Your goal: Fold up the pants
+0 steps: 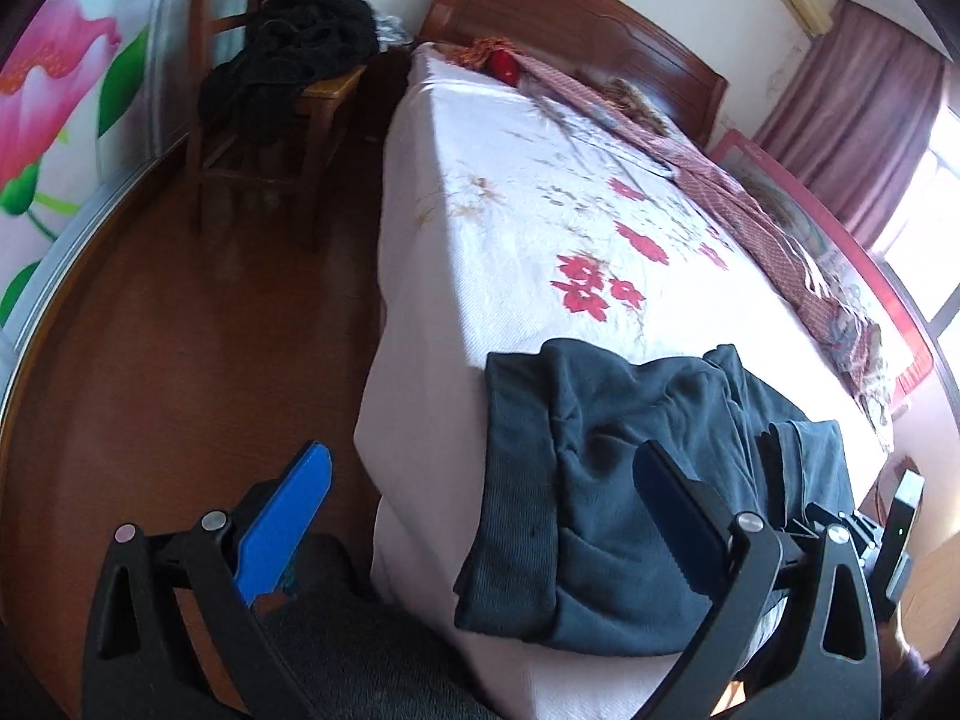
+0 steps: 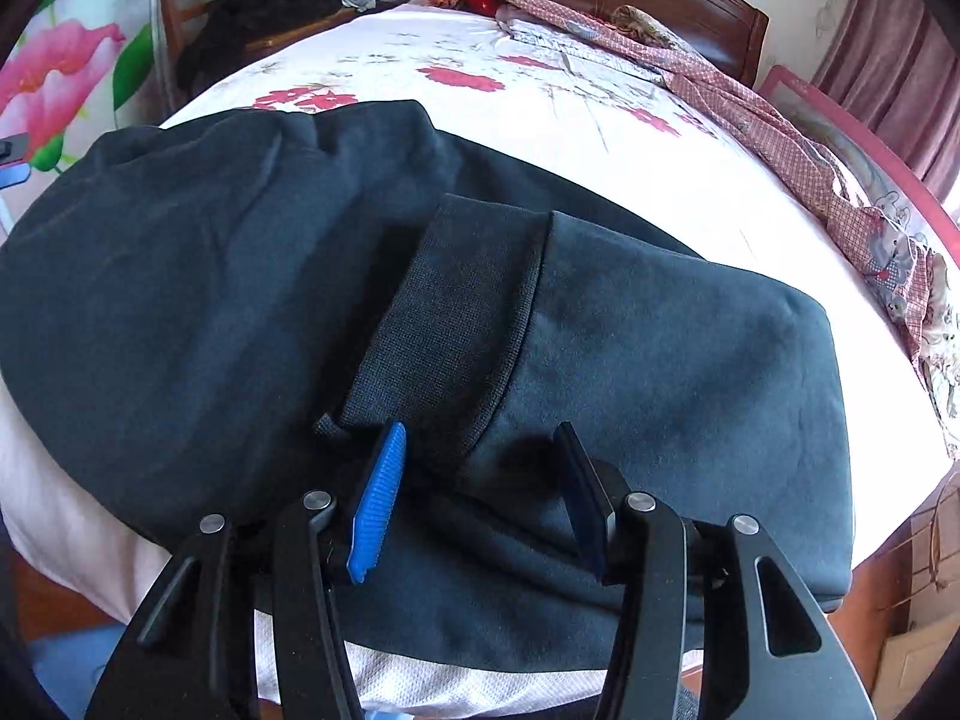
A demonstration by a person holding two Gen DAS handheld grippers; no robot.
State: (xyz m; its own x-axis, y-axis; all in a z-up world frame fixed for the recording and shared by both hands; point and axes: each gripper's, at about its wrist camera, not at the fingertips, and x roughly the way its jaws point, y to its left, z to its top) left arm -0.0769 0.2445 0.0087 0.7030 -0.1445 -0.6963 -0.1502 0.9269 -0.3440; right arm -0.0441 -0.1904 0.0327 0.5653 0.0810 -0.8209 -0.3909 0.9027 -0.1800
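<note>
right wrist view: folded pants (image 2: 600, 348) on bed (image 2: 600, 138)

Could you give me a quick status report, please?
Both hand-held grippers open: left, right, nothing gripped. Dark pants folded at bed's edge. Nothing in the way.

— What covers the bed (image 1: 528, 192)?
— A white sheet with red flowers.
— And beside it?
— A wooden chair (image 1: 240, 120) heaped with black clothing (image 1: 300, 30); pink curtains (image 1: 864, 108) hang at the window.
</note>
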